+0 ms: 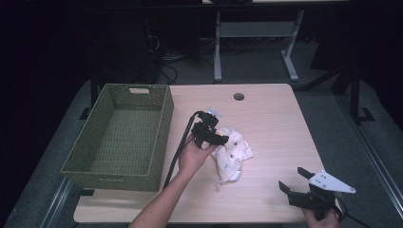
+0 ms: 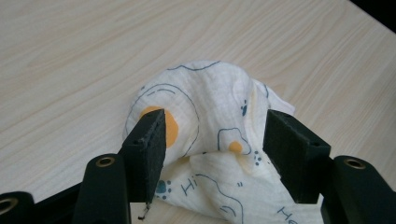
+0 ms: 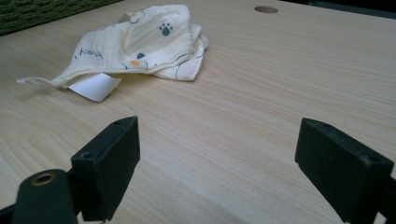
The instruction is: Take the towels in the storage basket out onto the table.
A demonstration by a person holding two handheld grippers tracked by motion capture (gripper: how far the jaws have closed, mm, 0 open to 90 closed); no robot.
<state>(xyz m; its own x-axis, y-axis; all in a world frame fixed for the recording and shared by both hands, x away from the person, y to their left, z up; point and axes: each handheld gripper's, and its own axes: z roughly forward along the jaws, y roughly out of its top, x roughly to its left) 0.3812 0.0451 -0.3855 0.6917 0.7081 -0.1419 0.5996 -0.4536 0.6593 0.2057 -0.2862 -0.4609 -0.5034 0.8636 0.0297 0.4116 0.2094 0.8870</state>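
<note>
1. We see a small white cloth (image 1: pixel 232 154) with paw and egg prints lying crumpled near the middle of the table (image 1: pixel 275 123), just right of the green basket (image 1: pixel 119 135) but apart from it.
2. Left claw (image 1: pixel 219 139) sits right at the cloth's left edge. In the left claw view its jaws stand partly spread, one on each side of a raised fold of the cloth (image 2: pixel 210 135); the pads do not look pressed into it, so we read it as not gripping.
3. Right claw (image 1: pixel 293 178) rests low near the table's front right corner, well apart from the cloth. Jaws wide, nothing between them, bare table ahead in its own view, with the cloth (image 3: pixel 140 42) farther off and a white tag (image 3: pixel 93 86) poking out under it.
4. Basket is empty as far as we can tell.
5. Step in hand, our judgement: the left claw is working the cloth, either set to pinch the fold or just off it. The pictures don't settle which.
6. Next move, our guess: if the cloth goes in the basket, the left claw must close firmly on the bunched fold, lift clear of the table, and carry it left over the basket rim.
7. Risk: thin fabric may slip out or trail on the rim.
</note>
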